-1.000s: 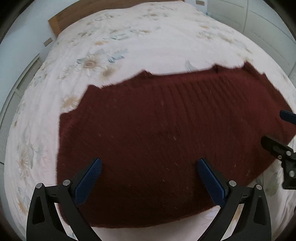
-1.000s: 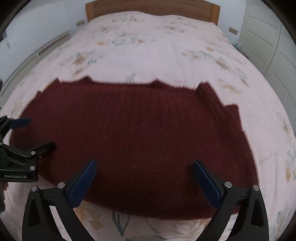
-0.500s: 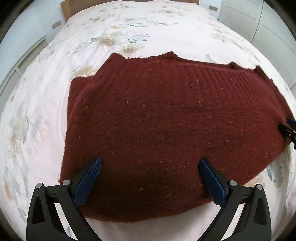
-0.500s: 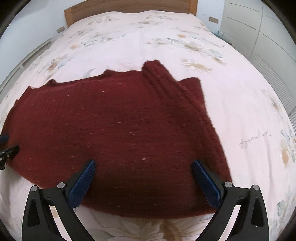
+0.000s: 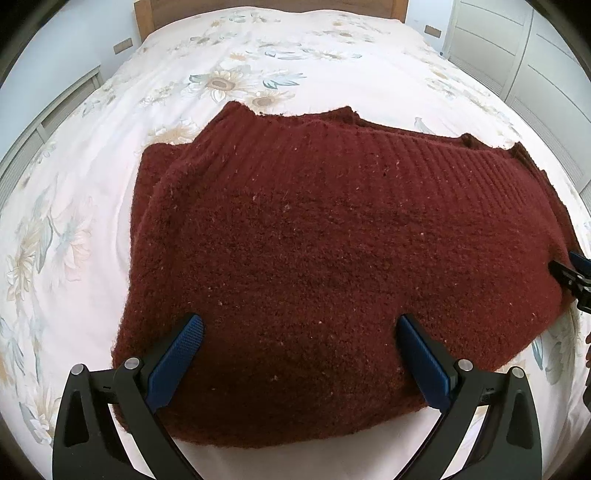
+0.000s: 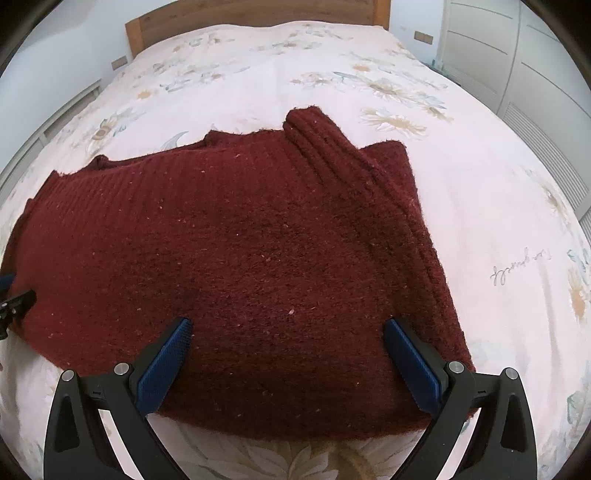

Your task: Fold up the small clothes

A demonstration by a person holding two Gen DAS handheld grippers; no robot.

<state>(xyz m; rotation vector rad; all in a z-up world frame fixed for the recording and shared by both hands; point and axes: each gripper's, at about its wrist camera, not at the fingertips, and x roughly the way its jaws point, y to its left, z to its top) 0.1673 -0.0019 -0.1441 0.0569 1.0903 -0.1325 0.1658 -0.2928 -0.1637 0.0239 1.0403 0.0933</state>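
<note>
A dark red knitted sweater [image 5: 332, 258] [image 6: 236, 266] lies flat on the bed, folded into a rough rectangle with its ribbed edges at the far side. A folded-in sleeve [image 6: 332, 147] lies along its right part. My left gripper [image 5: 299, 328] hovers open over the sweater's near left part, nothing between its blue pads. My right gripper [image 6: 288, 332] hovers open over the near right part, also holding nothing. Each gripper's tip shows at the edge of the other's view: the right one [image 5: 572, 273], the left one [image 6: 14, 295].
The bed's white floral cover [image 5: 258, 55] [image 6: 480, 184] stretches around the sweater. A wooden headboard [image 6: 258, 18] stands at the far end. White wardrobe doors [image 6: 535, 55] are at the right, a low white ledge [image 5: 55, 110] at the left.
Both grippers have drawn nearer and lower over the sweater, so it fills more of each view. The sweater itself lies as before; both grippers stay open.
</note>
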